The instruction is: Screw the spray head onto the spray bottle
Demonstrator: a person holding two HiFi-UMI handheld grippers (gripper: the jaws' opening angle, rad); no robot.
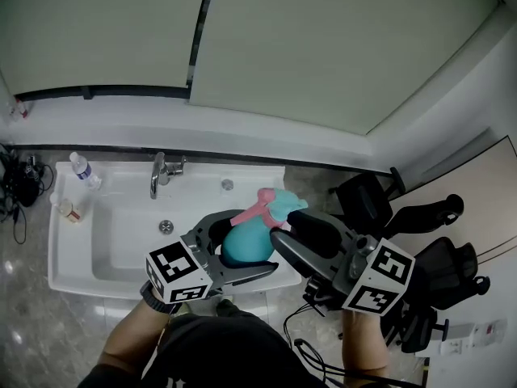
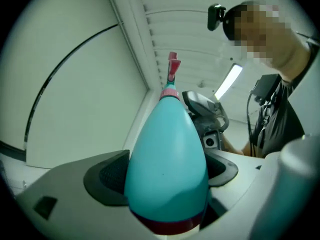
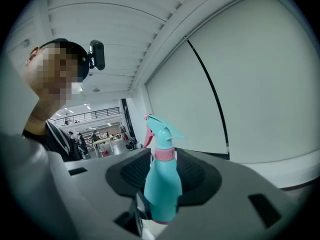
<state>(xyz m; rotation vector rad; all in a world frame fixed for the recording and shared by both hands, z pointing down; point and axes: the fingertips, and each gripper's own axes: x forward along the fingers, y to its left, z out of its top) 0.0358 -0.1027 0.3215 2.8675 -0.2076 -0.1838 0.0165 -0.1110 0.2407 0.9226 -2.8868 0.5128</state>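
A teal spray bottle (image 1: 246, 245) is held in the air over the sink, with its teal and pink spray head (image 1: 271, 203) on its neck. My left gripper (image 1: 238, 250) is shut on the bottle's fat body (image 2: 167, 169), whose base points toward that gripper's camera. My right gripper (image 1: 284, 226) comes in from the right. In its own view its dark pads sit on either side of the pink collar (image 3: 165, 154) below the spray head (image 3: 160, 129). They look shut on it. The right gripper (image 2: 205, 109) shows behind the neck in the left gripper view.
Below is a white sink (image 1: 73, 281) with a chrome faucet (image 1: 161, 172) and a drain (image 1: 166, 226). A small water bottle (image 1: 81, 168) and a little jar (image 1: 69, 210) stand on its left rim. Black office chairs (image 1: 436, 217) are at the right.
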